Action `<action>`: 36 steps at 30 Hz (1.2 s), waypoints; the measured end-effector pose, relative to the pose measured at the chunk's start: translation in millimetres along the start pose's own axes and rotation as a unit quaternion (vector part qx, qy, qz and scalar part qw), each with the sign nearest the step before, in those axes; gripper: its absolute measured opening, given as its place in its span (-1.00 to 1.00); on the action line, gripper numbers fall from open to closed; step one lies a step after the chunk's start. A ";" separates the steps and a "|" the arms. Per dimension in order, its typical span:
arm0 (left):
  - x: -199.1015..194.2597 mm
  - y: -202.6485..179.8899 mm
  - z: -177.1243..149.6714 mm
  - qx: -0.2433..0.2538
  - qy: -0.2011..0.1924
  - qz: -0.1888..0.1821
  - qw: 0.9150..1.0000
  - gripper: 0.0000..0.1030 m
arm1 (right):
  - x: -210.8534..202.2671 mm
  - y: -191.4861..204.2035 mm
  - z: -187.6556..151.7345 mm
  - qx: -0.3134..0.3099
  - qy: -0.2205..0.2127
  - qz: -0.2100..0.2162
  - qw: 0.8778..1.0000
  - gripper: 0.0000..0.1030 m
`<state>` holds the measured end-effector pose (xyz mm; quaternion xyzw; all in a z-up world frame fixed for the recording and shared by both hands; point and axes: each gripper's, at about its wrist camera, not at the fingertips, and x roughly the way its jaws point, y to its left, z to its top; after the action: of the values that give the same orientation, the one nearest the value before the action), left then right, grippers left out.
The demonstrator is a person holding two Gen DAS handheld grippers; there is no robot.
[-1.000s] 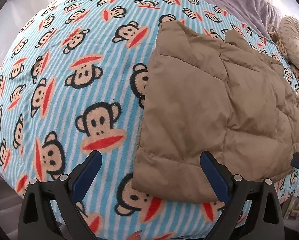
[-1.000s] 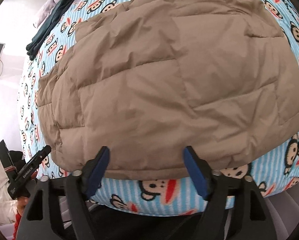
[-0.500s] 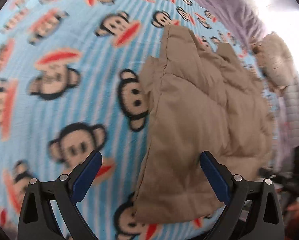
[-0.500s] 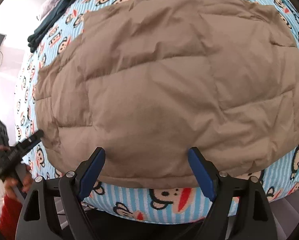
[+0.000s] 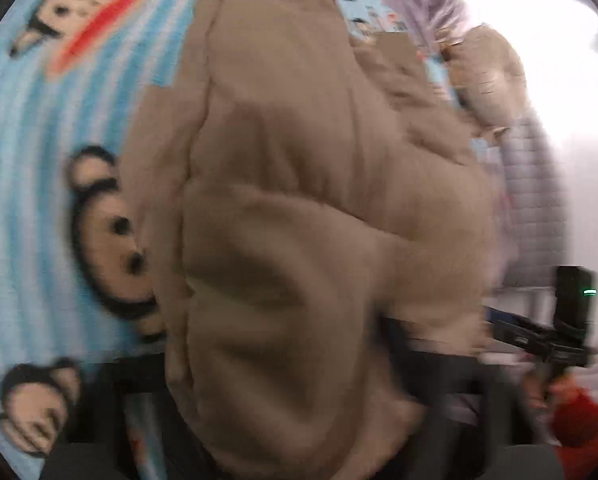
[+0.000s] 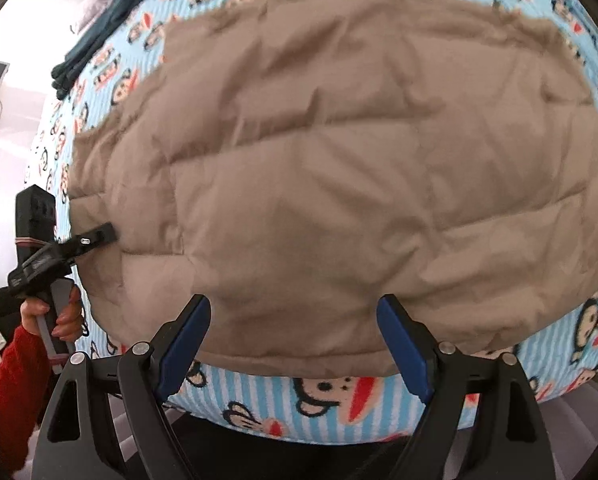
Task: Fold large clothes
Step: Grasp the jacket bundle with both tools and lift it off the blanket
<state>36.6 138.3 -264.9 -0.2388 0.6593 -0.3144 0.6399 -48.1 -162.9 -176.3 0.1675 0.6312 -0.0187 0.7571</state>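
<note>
Two hand-held black grippers with blue pads worked at one tan quilted puffer jacket (image 6: 339, 160), spread flat and puffy over a light-blue striped monkey-print fleece blanket (image 6: 339, 396) that showed on every side of the jacket. At the jacket's left edge, caught the left gripper (image 6: 95, 239) mid-squeeze, jaws closing with a bunched fold of the jacket between them; could not tell through the blur whether the pads already bit. Just outside that same edge, showed a hand (image 6: 59, 316) in a red knitted sleeve (image 6: 7, 380) on the handle. Over the jacket's near hem, hovered the right gripper (image 6: 293, 308), jaws spread wide, nothing pinched, hem lying between and under them. Well beyond the jacket's far left corner, lay a dark green folded garment (image 6: 99, 28), clear of the work. Judged the step as taking hold of the left side for a fold across. Called, most likely, for a deep bite past the stitched seam through every layer, since slick padded fabric tends to slide out of a shallow pinch. Asked likewise for a matching hold at the near hem before any lift, and for a low, even carry to keep the fold line straight.
</note>
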 end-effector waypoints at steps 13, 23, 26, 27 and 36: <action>-41.4 -95.3 -15.3 0.001 -0.052 0.044 0.998 -0.43 | 7.8 3.3 72.5 -0.047 -0.115 -0.002 0.992 -0.68; -25.5 -270.2 -12.2 0.067 -0.057 0.068 0.994 -0.43 | 53.1 -37.3 129.5 0.036 -0.086 0.091 0.991 -0.79; 3.0 -309.7 -8.4 0.076 -0.047 0.092 0.992 -0.43 | 64.1 -50.1 136.3 0.057 -0.071 0.128 0.988 -0.85; 14.9 -323.1 -6.5 0.082 -0.045 0.104 0.990 -0.43 | 67.4 -54.3 138.1 0.064 -0.066 0.141 0.986 -0.86; 90.9 -382.6 1.2 0.120 -0.010 0.170 0.978 -0.42 | 21.2 -112.8 134.2 0.082 -0.040 0.193 0.977 -0.78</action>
<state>-1.8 -190.3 -52.4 -0.0481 0.6416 -0.2757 0.7142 56.6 -302.6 -202.9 0.3466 0.5524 0.0692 0.7549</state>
